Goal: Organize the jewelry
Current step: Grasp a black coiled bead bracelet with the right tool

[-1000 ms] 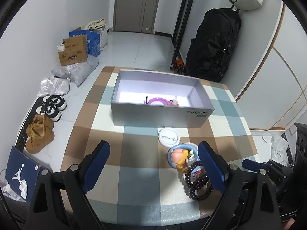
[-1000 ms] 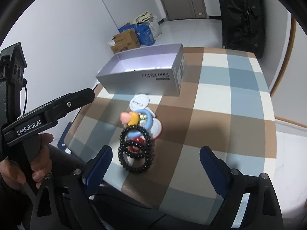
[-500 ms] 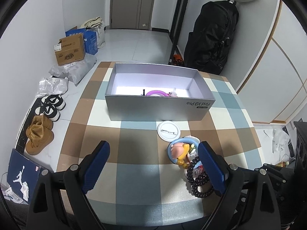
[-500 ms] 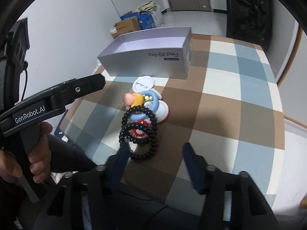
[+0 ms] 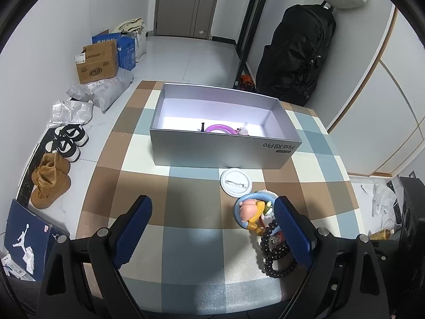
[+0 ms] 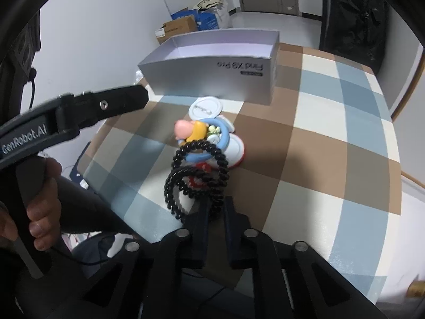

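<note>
A black beaded bracelet (image 6: 196,178), looped in coils, lies at the near end of a small heap of trinkets on the checked brown, blue and cream tablecloth (image 6: 332,122). The right gripper (image 6: 215,207) has its two dark fingers drawn close together around the nearest coil of that bracelet, pinching it; the beads pass into the narrow gap between the fingers. In the left wrist view the same bracelet (image 5: 276,250) sits at the near right, partly behind the blue pad of the right-hand finger.

Just beyond the bracelet and touching it is a light blue plastic ring (image 6: 209,146) with a small pink and yellow figure (image 6: 190,130) resting on it, and a red and white round piece (image 6: 233,151) lies underneath. A white round badge (image 5: 235,181) lies a little farther on, near the long wall of the open silver cardboard box (image 5: 225,154). Inside the box, against its near wall, a purple ring (image 5: 217,128) shows, with a small dark item and a small pale one beside it.

The left gripper (image 5: 212,228) hovers over the near part of the table with its blue-padded fingers spread wide and nothing between them. In the right wrist view its black arm reaches in from the left, held by a bare hand (image 6: 34,212).

On the floor to the left are brown boots (image 5: 49,180), black and white sneakers (image 5: 67,141) and cardboard boxes (image 5: 98,63); a black backpack (image 5: 294,53) stands at the far right wall.
</note>
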`<state>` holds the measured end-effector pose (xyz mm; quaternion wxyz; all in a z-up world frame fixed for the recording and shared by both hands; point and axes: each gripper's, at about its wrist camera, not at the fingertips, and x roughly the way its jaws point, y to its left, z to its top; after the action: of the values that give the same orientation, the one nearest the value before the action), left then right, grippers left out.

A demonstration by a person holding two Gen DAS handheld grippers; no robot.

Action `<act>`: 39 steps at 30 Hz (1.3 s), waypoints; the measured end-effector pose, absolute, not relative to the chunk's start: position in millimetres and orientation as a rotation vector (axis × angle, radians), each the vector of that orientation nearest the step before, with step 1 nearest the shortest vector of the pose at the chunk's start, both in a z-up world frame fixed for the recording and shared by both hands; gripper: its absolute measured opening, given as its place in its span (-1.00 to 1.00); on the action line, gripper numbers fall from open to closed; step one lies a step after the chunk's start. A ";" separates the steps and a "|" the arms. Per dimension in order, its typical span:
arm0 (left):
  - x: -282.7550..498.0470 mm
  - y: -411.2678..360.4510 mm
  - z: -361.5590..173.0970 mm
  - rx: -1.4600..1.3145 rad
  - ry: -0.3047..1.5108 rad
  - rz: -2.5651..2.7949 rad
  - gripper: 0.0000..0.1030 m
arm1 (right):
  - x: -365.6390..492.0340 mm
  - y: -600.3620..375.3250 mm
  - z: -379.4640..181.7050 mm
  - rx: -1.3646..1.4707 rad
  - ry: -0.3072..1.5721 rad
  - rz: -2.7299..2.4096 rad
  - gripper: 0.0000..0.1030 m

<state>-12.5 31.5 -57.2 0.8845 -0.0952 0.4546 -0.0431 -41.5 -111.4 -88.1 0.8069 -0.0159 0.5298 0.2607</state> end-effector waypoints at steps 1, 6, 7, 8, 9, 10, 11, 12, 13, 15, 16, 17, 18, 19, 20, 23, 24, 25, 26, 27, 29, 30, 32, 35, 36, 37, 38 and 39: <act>-12.2 32.2 -57.5 -0.204 0.947 -0.093 0.75 | -41.5 -112.5 -86.6 -0.026 1.131 0.562 -0.85; -11.3 30.9 -58.8 -0.218 0.963 -0.121 0.75 | -42.5 -113.1 -84.3 -0.028 1.123 0.555 -0.85; -11.7 31.1 -59.1 -0.219 0.965 -0.124 0.75 | -42.7 -113.4 -84.0 -0.028 1.123 0.554 -0.85; -11.8 31.9 -60.1 -0.224 0.969 -0.126 0.75 | -42.7 -113.8 -83.5 -0.021 1.123 0.558 -0.85; -11.8 32.8 -61.3 -0.229 0.975 -0.128 0.75 | -42.9 -114.4 -82.7 -0.018 1.122 0.559 -0.85; -11.4 33.8 -63.0 -0.237 0.984 -0.132 0.75 | -43.1 -115.3 -81.7 -0.016 1.119 0.557 -0.85; -10.7 35.1 -64.9 -0.249 0.996 -0.145 0.75 | -44.6 -117.1 -80.2 -0.012 1.115 0.554 -0.85; -9.9 36.6 -65.8 -0.260 1.005 -0.156 0.75 | -46.4 -119.0 -79.1 -0.009 1.115 0.554 -0.85; -9.8 37.8 -67.4 -0.275 1.017 -0.167 0.75 | -48.4 -120.8 -78.3 -0.012 1.116 0.551 -0.85; -10.5 39.9 -70.8 -0.302 1.034 -0.179 0.75 | -48.3 -124.5 -77.8 -0.006 1.117 0.546 -0.85; -11.0 40.1 -72.8 -0.312 1.042 -0.181 0.75 | -48.0 -126.8 -77.4 0.002 1.118 0.541 -0.85; -11.1 39.1 -74.4 -0.318 1.052 -0.188 0.75 | -47.3 -130.4 -76.6 0.013 1.116 0.532 -0.85; -11.4 37.2 -75.6 -0.316 1.062 -0.191 0.75 | -46.4 -133.3 -75.9 0.022 1.114 0.526 -0.85; -11.2 34.3 -76.8 -0.306 1.074 -0.190 0.73 | -45.4 -137.4 -74.5 0.031 1.111 0.514 -0.85; -11.7 30.6 -78.0 -0.293 1.086 -0.195 0.68 | -43.7 -141.2 -73.4 0.039 1.107 0.504 -0.85; -12.7 18.1 -80.1 -0.253 1.109 -0.244 0.42 | -39.1 -155.8 -66.6 0.081 1.084 0.469 -0.85; -13.6 14.4 -81.0 -0.235 1.111 -0.252 0.41 | -37.3 -160.4 -64.8 0.094 1.078 0.458 -0.85; -14.1 11.1 -81.6 -0.222 1.111 -0.262 0.36 | -35.1 -166.2 -62.5 0.110 1.070 0.445 -0.85; -13.7 8.0 -82.9 -0.204 1.114 -0.272 0.31 | -33.4 -170.1 -61.0 0.122 1.066 0.437 -0.85; -13.0 4.3 -84.4 -0.189 1.121 -0.277 0.19 | -31.3 -174.8 -59.6 0.138 1.059 0.426 -0.85; -11.1 3.7 -87.6 -0.182 1.137 -0.286 0.02 | -27.7 -182.3 -57.1 0.168 1.051 0.406 -0.85; -9.9 3.4 -89.2 -0.187 1.143 -0.289 -0.04 | -26.3 -184.5 -56.2 0.177 1.048 0.401 -0.85; -8.2 4.8 -91.7 -0.210 1.150 -0.293 -0.04 | -24.8 -186.7 -54.3 0.188 1.042 0.399 -0.85; -5.9 5.8 -91.5 -0.236 1.153 -0.311 -0.17 | -24.2 -185.6 -54.0 0.193 1.042 0.403 -0.85; -6.2 6.1 -91.0 -0.239 1.153 -0.320 -0.25 | -23.5 -184.6 -54.7 0.197 1.046 0.406 -0.86; -5.6 5.2 -90.7 -0.241 1.156 -0.329 -0.32 | -22.6 -183.4 -55.5 0.199 1.048 0.409 -0.86; -4.9 4.9 -90.1 -0.243 1.163 -0.342 -0.38 | -22.6 -183.4 -55.7 0.200 1.049 0.408 -0.86; -4.8 4.1 -89.3 -0.248 1.169 -0.363 -0.55 | -22.7 -183.2 -55.2 0.202 1.048 0.409 -0.86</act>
<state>-4.8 4.1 -89.3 0.8113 -0.1163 0.5472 -0.1700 -22.7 -183.2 -55.2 0.8412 0.0954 0.4958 0.1936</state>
